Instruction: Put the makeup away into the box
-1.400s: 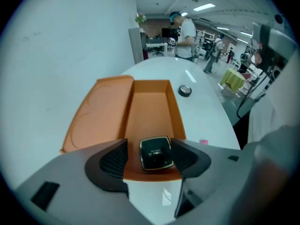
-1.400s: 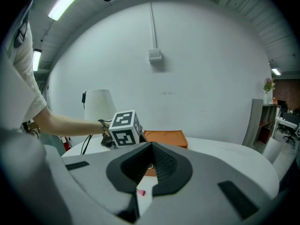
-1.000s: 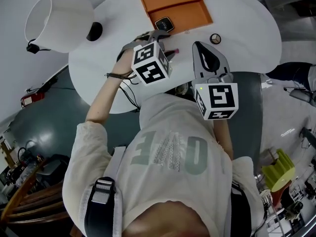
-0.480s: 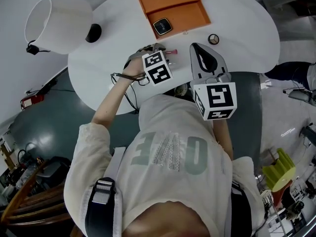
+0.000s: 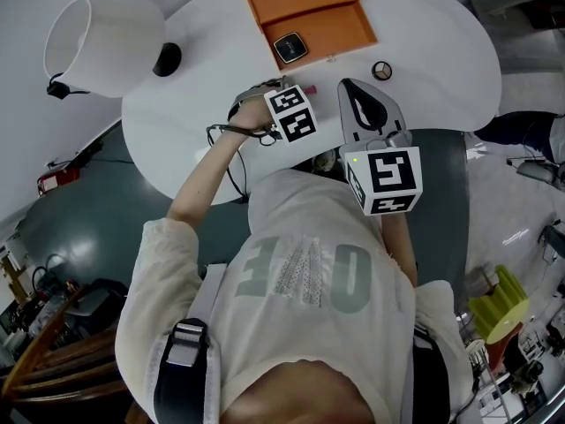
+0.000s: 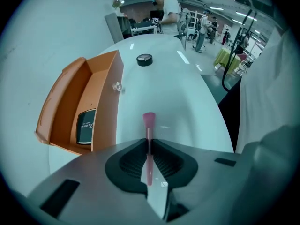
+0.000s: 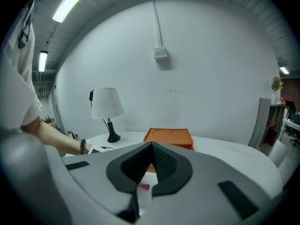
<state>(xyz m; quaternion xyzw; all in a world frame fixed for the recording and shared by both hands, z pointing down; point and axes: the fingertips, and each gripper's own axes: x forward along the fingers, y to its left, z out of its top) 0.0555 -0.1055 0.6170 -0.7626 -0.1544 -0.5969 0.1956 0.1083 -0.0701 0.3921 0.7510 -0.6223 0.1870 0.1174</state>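
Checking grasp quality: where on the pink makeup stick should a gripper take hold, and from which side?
Its slim shaft, from above, jaws straddling its length: the pink makeup stick lies flat on the table, with its wider end left clear. The left gripper has just been closing on it this way.

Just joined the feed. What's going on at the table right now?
A person is putting makeup from the white table into the open orange box. The left hand-held gripper has just been closing and grips a slim pink stick low over the table. The right hand-held gripper is shut and empty, held beside it. A dark compact lies in the box, and a small round pot sits on the table.
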